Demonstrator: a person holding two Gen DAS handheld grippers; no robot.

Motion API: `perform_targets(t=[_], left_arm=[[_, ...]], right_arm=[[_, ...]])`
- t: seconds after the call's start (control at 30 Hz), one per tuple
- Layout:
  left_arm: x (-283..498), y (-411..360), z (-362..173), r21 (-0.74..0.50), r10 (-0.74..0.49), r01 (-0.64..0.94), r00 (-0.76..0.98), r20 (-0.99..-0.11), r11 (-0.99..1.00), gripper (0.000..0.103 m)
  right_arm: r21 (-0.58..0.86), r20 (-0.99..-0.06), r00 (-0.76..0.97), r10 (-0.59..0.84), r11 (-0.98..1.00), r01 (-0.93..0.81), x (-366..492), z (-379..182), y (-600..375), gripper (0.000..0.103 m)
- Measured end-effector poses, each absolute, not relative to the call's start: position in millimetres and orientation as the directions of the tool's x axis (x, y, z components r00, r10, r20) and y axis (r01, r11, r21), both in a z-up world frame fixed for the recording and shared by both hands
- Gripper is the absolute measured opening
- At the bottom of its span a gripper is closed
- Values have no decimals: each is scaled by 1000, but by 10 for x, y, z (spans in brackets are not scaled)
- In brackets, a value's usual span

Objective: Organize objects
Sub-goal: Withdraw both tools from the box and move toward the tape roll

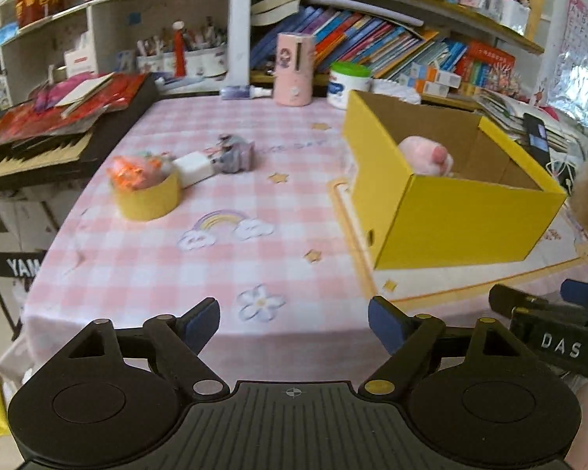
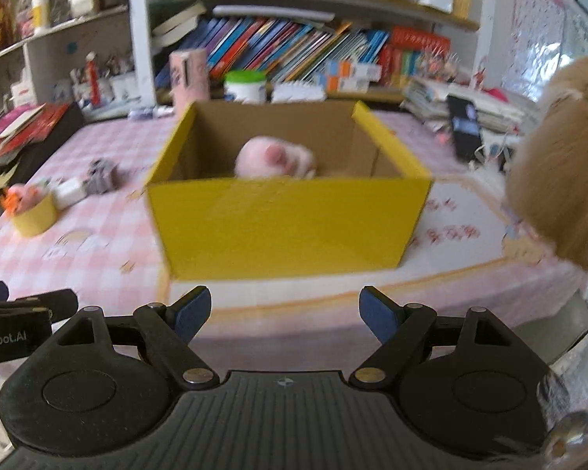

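A yellow cardboard box [image 1: 462, 223] [image 2: 290, 227] stands open on the pink checked tablecloth [image 1: 156, 258], with a pink plush toy [image 1: 425, 155] [image 2: 274, 161] inside it. Left of the box lie a yellow tape roll holding an orange and pink toy [image 1: 147, 192] [image 2: 33, 211], a white charger block [image 1: 194, 167] [image 2: 68, 192] and a grey toy [image 1: 235, 153] [image 2: 102, 176]. My left gripper [image 1: 294, 323] is open and empty over the table's near edge. My right gripper [image 2: 284, 313] is open and empty in front of the box.
A tan furry plush [image 2: 560, 180] sits at the right by the table edge. A pink cylinder [image 1: 294, 68], a white jar with a green lid [image 1: 349, 84], bookshelves and a phone [image 2: 464, 125] stand behind. A keyboard piled with books [image 1: 47, 133] stands at the left.
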State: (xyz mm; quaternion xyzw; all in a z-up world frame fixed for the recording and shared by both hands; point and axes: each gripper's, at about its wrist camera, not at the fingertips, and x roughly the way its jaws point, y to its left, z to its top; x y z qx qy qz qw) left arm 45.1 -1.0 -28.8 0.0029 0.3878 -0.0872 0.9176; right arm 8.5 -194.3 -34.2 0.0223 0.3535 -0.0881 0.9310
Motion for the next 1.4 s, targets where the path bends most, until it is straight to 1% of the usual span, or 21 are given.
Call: perform_targets(t=[0.17,0.6,1.13,1.4], left_arm=[[324,238,-290,-60,-135,133,682,-719,989,87],[61,717,-266,-46,-105,105,683,-723,993,88],[16,1166,-162,-55,-81,61,722,-687,997,88],[88,1309,-192,-66,-72,36,717,-693,997,88]], right_arm=[[-3,-688,718,-103,990,138,-4,-392,-1668,83],[22,-702,712,-21,998,51,-169,-417,-1085,85],[9,-671,741,16,1000,-13,-161,-331,-615,85],[6,-668,744,29,999,-33,-77,-319,-445,85]])
